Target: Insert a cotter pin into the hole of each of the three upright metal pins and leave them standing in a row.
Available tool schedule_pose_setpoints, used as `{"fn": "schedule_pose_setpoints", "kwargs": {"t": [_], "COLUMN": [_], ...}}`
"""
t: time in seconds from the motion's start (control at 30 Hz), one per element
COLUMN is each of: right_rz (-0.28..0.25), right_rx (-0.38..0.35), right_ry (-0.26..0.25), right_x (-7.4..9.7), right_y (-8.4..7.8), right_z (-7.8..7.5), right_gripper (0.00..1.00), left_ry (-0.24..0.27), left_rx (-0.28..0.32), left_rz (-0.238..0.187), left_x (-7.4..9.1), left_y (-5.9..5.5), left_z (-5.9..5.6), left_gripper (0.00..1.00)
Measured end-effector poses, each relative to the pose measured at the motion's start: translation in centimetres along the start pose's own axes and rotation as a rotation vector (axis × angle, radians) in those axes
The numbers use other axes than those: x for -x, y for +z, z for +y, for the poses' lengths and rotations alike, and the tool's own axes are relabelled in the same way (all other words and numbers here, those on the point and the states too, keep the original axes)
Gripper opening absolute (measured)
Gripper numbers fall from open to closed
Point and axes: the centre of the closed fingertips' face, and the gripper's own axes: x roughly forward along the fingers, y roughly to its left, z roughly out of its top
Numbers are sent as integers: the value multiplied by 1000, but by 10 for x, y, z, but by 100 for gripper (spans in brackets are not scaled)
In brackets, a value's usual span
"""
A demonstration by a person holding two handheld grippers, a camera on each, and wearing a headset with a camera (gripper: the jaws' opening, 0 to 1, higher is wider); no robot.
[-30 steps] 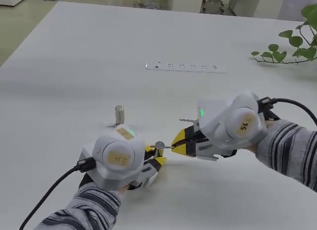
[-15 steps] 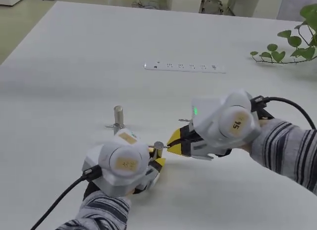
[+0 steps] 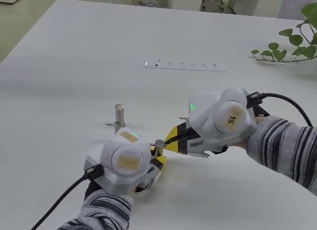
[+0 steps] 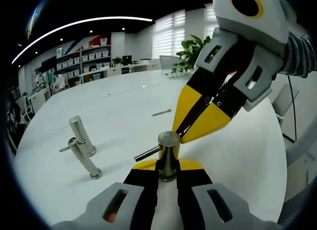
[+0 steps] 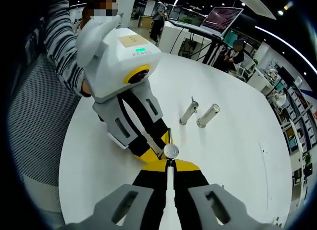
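A white desk (image 3: 74, 52) is carrying everything. A leafy plant (image 3: 292, 42) is trailing over its edge far to the right of the held pin (image 4: 168, 153), and a white power strip (image 3: 184, 66) is lying well beyond that pin. Its markings are too small to read.

The right gripper (image 3: 171, 141) is wearing a round tan sticker (image 3: 232, 119) and a glowing green light (image 3: 191, 107). The left gripper (image 3: 156, 157) is wearing a similar disc (image 3: 128, 163). The digits on both are blurring past sure reading. Striped sleeves (image 3: 282, 146) are showing behind them.

The left gripper is clenching the held pin's lower shaft and keeping this short, flat-capped steel cylinder upright. The right gripper's yellow tips are pinching the end of a cotter pin (image 4: 147, 153) right against the held pin's head. The thin rod is poking out of the far side.

Beyond the held pin and to its left, an upright pin (image 3: 119, 113) is standing. A tipped pin (image 4: 85, 160) is leaning just beside it with a cross rod through it. A loose cotter pin (image 4: 161, 112) is lying apart, behind the right gripper.
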Motion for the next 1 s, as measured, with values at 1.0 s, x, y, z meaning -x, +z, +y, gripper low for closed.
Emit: {"fn": "schedule_pose_setpoints", "kwargs": {"t": [1.0], "right_rz": [-2], "right_rx": [-122], "right_ry": [-41], "right_x": [5], "right_y": [-2], "right_z": [-2], "right_gripper": [5], "left_ry": [7], "left_rx": [-8], "left_rz": [-4], "left_x": [-1], "left_y": [0], "left_z": [0], "left_gripper": [9]}}
